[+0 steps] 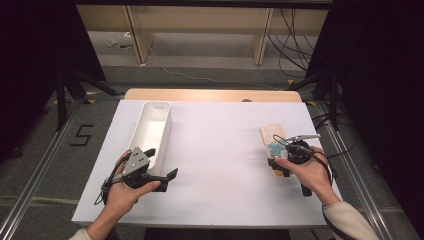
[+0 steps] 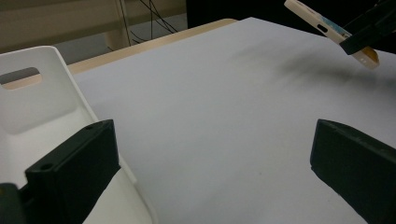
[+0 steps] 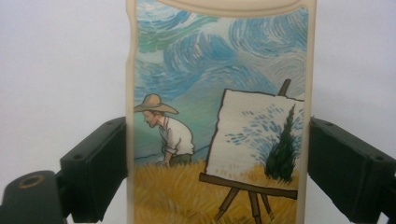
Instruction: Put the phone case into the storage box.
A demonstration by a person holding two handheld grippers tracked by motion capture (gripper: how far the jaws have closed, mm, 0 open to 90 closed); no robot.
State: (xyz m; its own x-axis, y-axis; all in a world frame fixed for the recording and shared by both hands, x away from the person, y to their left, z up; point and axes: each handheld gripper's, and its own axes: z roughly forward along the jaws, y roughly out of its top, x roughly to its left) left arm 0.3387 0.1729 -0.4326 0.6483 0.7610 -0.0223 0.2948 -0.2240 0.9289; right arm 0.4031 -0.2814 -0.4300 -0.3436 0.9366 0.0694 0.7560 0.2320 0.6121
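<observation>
Item: cream-edged phone case printed with a painter at an easel, right side of my white table.
Right gripper: jaws clamp its long edges.
Left gripper: jaws spread, holding nothing, beside long white plastic bin.

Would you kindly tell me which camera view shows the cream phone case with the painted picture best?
The right gripper view: the cream phone case with the painted picture sits close, face-on, between the jaws. The high view shows it small; the left gripper view shows it edge-on, far off.
</observation>
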